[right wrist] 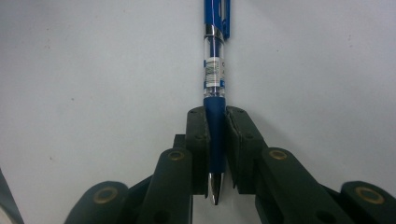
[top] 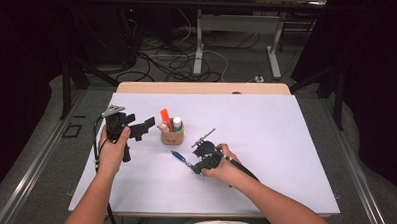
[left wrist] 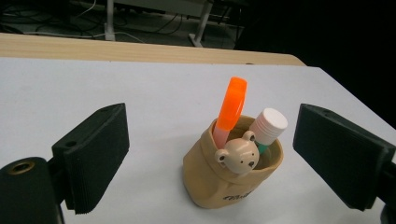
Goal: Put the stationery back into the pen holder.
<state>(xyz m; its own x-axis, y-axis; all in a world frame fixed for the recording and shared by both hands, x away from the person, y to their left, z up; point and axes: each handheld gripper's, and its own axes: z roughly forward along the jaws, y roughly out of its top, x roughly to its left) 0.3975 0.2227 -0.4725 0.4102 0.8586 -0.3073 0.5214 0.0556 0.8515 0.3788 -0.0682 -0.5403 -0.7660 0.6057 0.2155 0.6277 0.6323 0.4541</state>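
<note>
A blue pen (right wrist: pixel 214 70) lies on the white sheet, and my right gripper (right wrist: pixel 215 140) is shut on its blue grip section near the metal tip. From above, that pen (top: pixel 177 157) points away to the left from my right gripper (top: pixel 190 165). A tan bear-faced pen cup (left wrist: pixel 219 186) stands upright with an orange highlighter (left wrist: pixel 231 105) and a white-capped marker (left wrist: pixel 268 123) in it. My left gripper (left wrist: pixel 217 154) is open, its wide-set jaws facing the cup without touching it. In the high view my left gripper (top: pixel 142 129) sits just left of the cup (top: pixel 171 136).
A white sheet (top: pixel 275 144) covers most of the wooden table (top: pixel 202 87). Beyond the table's far edge lie floor cables and the legs of another desk (top: pixel 199 47). Dark drapes flank both sides.
</note>
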